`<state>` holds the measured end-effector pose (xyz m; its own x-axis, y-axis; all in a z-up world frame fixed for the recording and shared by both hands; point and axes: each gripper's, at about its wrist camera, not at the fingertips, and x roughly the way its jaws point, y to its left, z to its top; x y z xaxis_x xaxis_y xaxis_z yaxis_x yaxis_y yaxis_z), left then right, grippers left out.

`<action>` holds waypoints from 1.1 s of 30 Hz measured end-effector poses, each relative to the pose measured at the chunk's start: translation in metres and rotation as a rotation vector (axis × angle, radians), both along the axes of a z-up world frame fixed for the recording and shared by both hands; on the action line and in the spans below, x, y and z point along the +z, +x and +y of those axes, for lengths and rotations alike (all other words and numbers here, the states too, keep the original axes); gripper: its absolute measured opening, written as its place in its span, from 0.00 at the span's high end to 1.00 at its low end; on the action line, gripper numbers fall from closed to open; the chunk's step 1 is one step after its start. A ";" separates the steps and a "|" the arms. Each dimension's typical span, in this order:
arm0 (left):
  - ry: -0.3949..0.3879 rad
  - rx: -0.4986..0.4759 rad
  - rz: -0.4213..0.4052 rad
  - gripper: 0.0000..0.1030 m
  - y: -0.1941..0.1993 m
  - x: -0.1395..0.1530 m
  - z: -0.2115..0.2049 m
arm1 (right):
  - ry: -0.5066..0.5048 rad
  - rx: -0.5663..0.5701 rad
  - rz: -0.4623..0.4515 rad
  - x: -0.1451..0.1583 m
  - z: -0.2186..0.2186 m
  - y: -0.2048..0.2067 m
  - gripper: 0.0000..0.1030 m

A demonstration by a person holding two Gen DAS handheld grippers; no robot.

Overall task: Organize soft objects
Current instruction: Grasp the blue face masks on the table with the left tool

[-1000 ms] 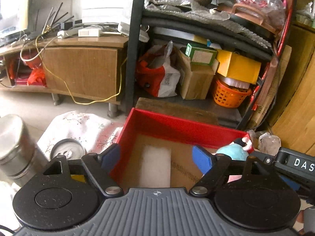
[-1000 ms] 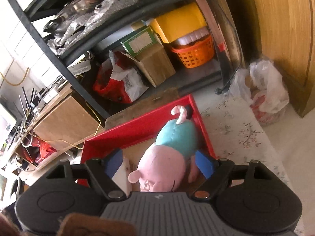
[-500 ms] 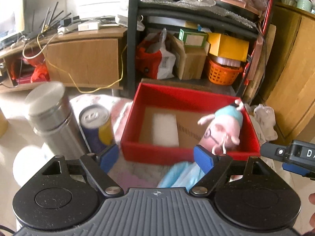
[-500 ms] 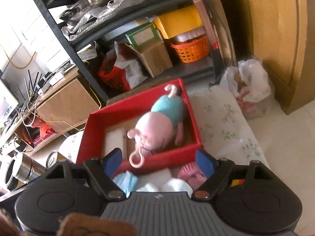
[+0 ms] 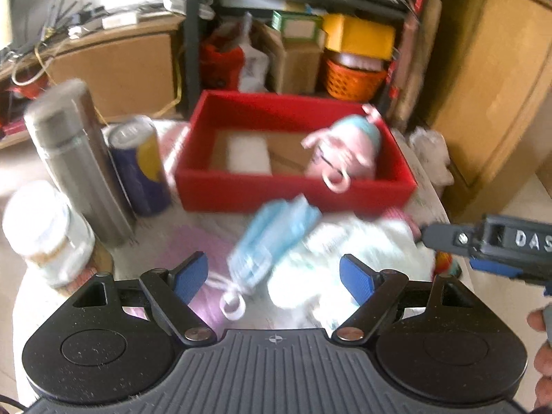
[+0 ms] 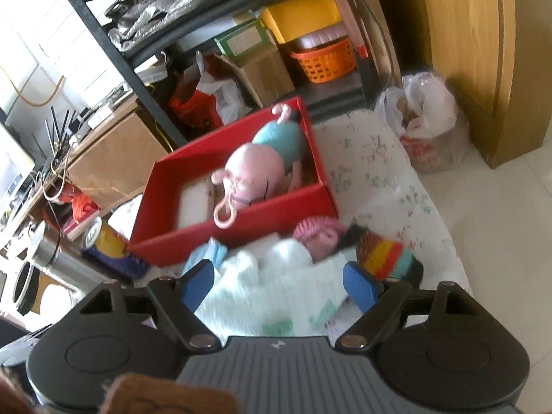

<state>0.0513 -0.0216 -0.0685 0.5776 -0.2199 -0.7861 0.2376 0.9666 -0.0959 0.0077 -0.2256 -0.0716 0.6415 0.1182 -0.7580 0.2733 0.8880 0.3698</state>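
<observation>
A red box (image 5: 293,189) (image 6: 241,224) sits on a floral cloth and holds a pink pig plush (image 5: 345,151) (image 6: 255,169) and a white foam pad (image 5: 246,153) (image 6: 191,203). In front of the box lie a blue face mask (image 5: 272,238) (image 6: 207,255), a white towel (image 5: 331,258) (image 6: 276,293), a pink knitted piece (image 6: 319,233) and a striped knitted toy (image 6: 383,253). My left gripper (image 5: 274,277) is open above the mask and towel. My right gripper (image 6: 279,284) is open over the towel, apart from it. The right gripper also shows at the right edge of the left wrist view.
A steel flask (image 5: 77,158), a blue-yellow can (image 5: 139,162) and a white jar (image 5: 48,231) stand left of the box. Behind it rise a black shelf (image 6: 148,79) with boxes and an orange basket (image 5: 355,79). A plastic bag (image 6: 424,120) lies by a wooden cabinet (image 6: 483,51).
Both grippers pulled back from the red box toward the table's near side. The pig plush, between the right fingers a second ago, now lies in the box. Mask, towel and knitted toys came into view.
</observation>
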 end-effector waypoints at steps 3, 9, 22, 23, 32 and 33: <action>-0.009 -0.036 0.047 0.21 -0.012 -0.010 -0.008 | 0.003 0.001 0.016 -0.003 -0.002 -0.010 0.47; 0.034 -0.090 0.101 0.21 -0.032 -0.035 -0.030 | 0.046 -0.016 0.025 -0.004 -0.013 -0.025 0.47; 0.046 -0.109 0.189 0.48 -0.031 -0.069 -0.053 | 0.054 0.009 0.026 -0.003 -0.018 -0.026 0.47; 0.043 -0.104 0.196 0.50 -0.030 -0.070 -0.051 | 0.048 0.014 0.026 -0.003 -0.017 -0.025 0.47; 0.005 -0.064 0.233 0.78 -0.024 -0.074 -0.042 | 0.033 0.034 0.050 -0.010 -0.014 -0.023 0.47; 0.012 -0.068 0.228 0.81 -0.026 -0.072 -0.043 | 0.027 0.035 0.050 -0.010 -0.014 -0.022 0.47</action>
<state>0.0254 -0.0643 -0.1406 0.3693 -0.2425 -0.8971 0.2758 0.9504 -0.1434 -0.0144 -0.2394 -0.0816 0.5978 0.1607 -0.7854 0.2609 0.8873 0.3802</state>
